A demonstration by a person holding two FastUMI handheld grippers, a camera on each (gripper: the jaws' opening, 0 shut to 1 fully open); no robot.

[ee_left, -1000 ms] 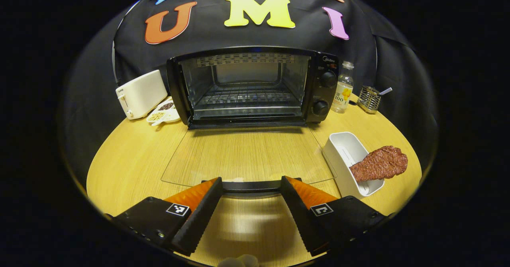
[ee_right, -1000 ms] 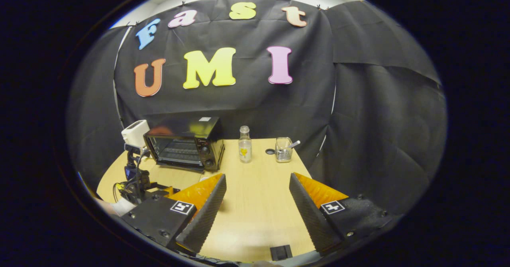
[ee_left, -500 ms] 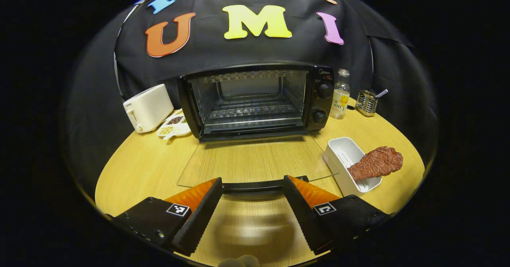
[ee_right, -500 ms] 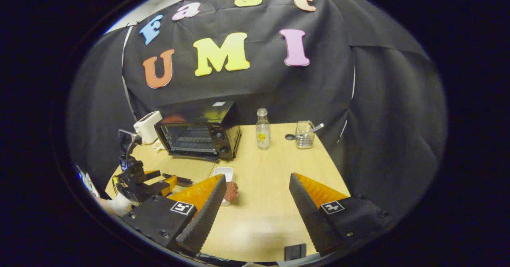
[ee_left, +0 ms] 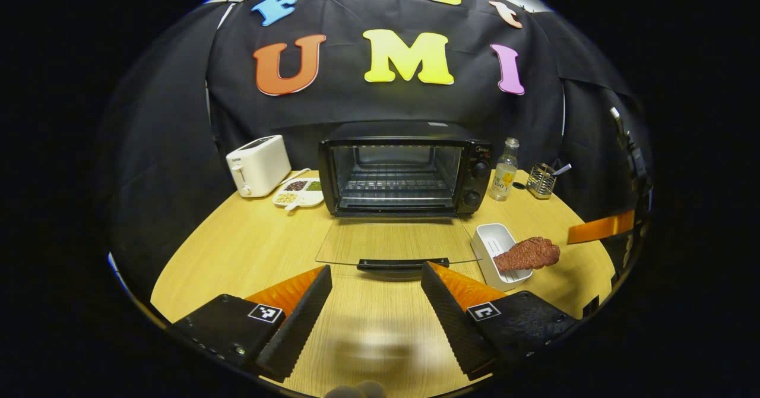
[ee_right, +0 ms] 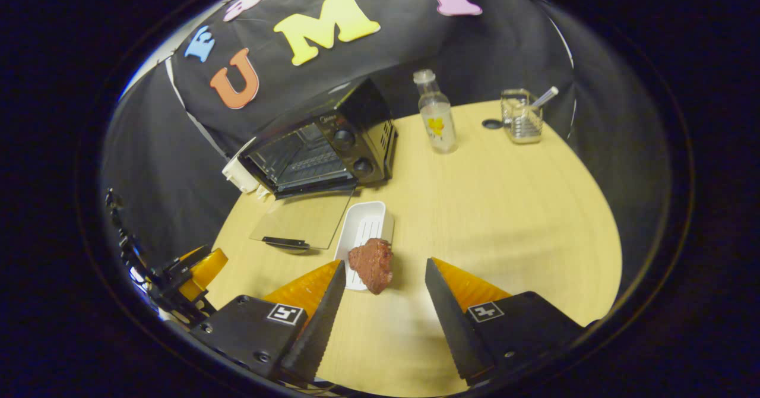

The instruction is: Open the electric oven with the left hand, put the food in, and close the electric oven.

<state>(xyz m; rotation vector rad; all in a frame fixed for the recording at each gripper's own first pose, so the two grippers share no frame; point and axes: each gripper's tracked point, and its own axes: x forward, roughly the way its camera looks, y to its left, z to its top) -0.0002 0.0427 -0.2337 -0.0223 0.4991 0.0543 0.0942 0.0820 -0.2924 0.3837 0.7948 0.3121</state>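
Note:
The black electric oven (ee_left: 404, 169) (ee_right: 323, 145) stands at the back of the round wooden table with its glass door (ee_left: 396, 242) (ee_right: 303, 220) folded flat on the tabletop and its wire rack bare. A brown piece of meat (ee_left: 527, 254) (ee_right: 371, 264) lies over the near end of a white tray (ee_left: 496, 249) (ee_right: 365, 228), right of the door. My left gripper (ee_left: 375, 294) is open, a short way in front of the door handle. My right gripper (ee_right: 383, 291) is open, just short of the meat, holding nothing.
A white toaster (ee_left: 257, 165) and a divided dish of beans (ee_left: 298, 192) sit left of the oven. A clear bottle (ee_left: 503, 169) (ee_right: 436, 111) and a wire holder with a spoon (ee_left: 542, 179) (ee_right: 521, 114) stand to its right. The table edge (ee_right: 599, 220) curves close by.
My left gripper has pulled back from the opened door, letting the handle go. My right gripper has swung down and forward toward the meat on the tray.

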